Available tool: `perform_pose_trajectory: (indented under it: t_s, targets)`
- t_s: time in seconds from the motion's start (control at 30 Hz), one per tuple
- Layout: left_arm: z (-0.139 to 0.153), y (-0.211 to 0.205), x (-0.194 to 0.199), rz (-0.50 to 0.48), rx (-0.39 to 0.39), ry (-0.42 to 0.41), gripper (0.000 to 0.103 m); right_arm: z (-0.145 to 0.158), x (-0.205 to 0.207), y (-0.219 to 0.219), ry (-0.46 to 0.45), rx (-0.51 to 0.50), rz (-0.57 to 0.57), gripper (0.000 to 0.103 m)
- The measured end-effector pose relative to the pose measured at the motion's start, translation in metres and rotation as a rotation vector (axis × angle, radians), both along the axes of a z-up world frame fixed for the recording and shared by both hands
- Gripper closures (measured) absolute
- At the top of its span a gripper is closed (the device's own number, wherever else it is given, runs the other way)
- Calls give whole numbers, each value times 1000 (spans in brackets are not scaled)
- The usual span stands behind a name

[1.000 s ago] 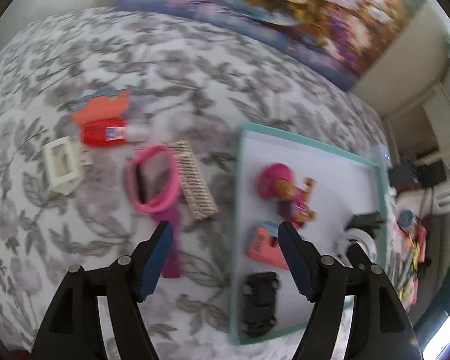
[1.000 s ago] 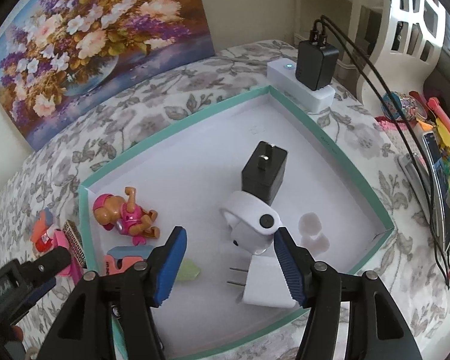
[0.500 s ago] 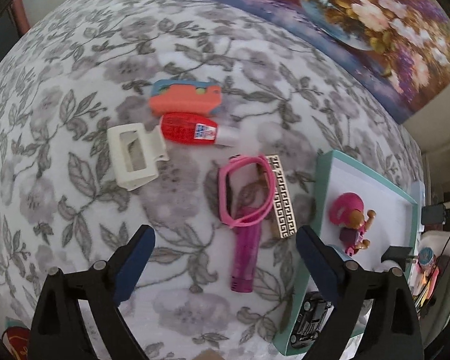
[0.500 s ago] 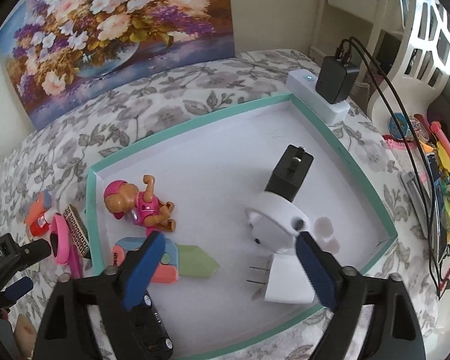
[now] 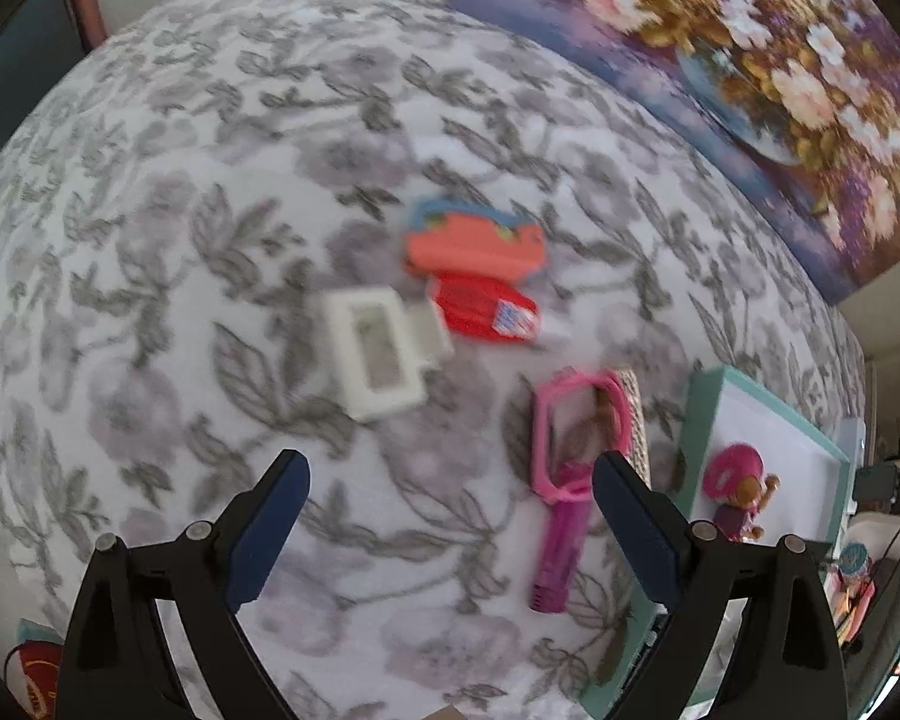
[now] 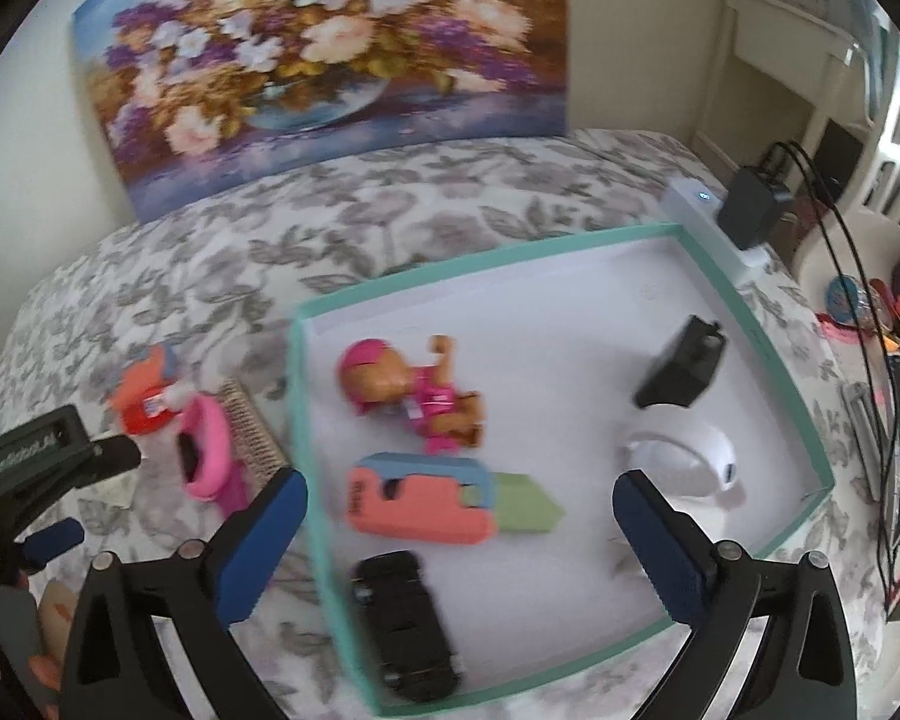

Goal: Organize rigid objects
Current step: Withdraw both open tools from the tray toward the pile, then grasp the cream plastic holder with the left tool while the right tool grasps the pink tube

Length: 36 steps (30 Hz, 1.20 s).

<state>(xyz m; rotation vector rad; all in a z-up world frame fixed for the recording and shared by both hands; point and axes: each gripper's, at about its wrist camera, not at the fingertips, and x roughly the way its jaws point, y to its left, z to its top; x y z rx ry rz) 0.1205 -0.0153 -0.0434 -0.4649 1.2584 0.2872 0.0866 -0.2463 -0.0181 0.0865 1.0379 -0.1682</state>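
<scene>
Grey-leafed floral cloth [image 5: 222, 192] filled the left wrist view, and on it lay the things not yet tidied: a cream rectangular plastic frame [image 5: 381, 354], a red plastic bottle with a printed label [image 5: 486, 313], a coral and blue flat foam toy [image 5: 471, 240] just behind the bottle, a pink-framed hand mirror with a magenta handle [image 5: 570, 468] and, touching its far side, a beige patterned strip [image 5: 637, 420]. The left gripper [image 5: 450, 516] hung above the cloth with its jaws spread wide and nothing between them. The view was blurred, so whether the frame and bottle touched was hard to say.

In the right wrist view the teal-rimmed shallow white cardboard box [image 6: 297, 420] already held a pink-helmeted pup figurine [image 6: 408, 396], a coral and blue foam block [image 6: 420, 498] with a green tag, a black toy car [image 6: 405, 624], a black wall charger [image 6: 681, 375] and a white rounded plastic gadget [image 6: 684, 459]. The right gripper [image 6: 459, 534] hovered over the box, jaws wide apart and empty.

The likely trouble lay with the loose cluster: the mirror and strip sat pressed together, so a grab at one could drag the other along, and the flat frame might slip from the pads if pinched across its thin edge. The crowded near corner of the box left little room to set anything down without knocking the car.
</scene>
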Motion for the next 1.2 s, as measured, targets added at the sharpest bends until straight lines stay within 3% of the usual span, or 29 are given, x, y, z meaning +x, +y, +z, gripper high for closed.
perform_pose_trajectory:
  t_s: [0.2, 0.53, 0.7, 0.97, 1.07, 1.13, 1.2]
  targets:
    - [16, 37, -4, 54, 54, -36, 8, 0, 5, 33, 16, 61, 23, 0]
    - [32, 88, -15, 146, 59, -82, 8, -6, 10, 86, 45, 72, 74, 0]
    - [28, 104, -17, 149, 60, -70, 8, -11, 11, 119, 54, 54, 161, 0]
    - [14, 117, -15, 121, 46, -31, 8, -26, 15, 138, 88, 72, 196, 0]
    - [9, 118, -14, 125, 41, -19, 8, -33, 16, 139, 106, 72, 204, 4]
    - [5, 117, -12, 118, 37, -4, 8, -38, 17, 138, 118, 66, 210, 14]
    - [0, 115, -9, 104, 31, 11, 8, -44, 19, 135, 135, 59, 207, 17]
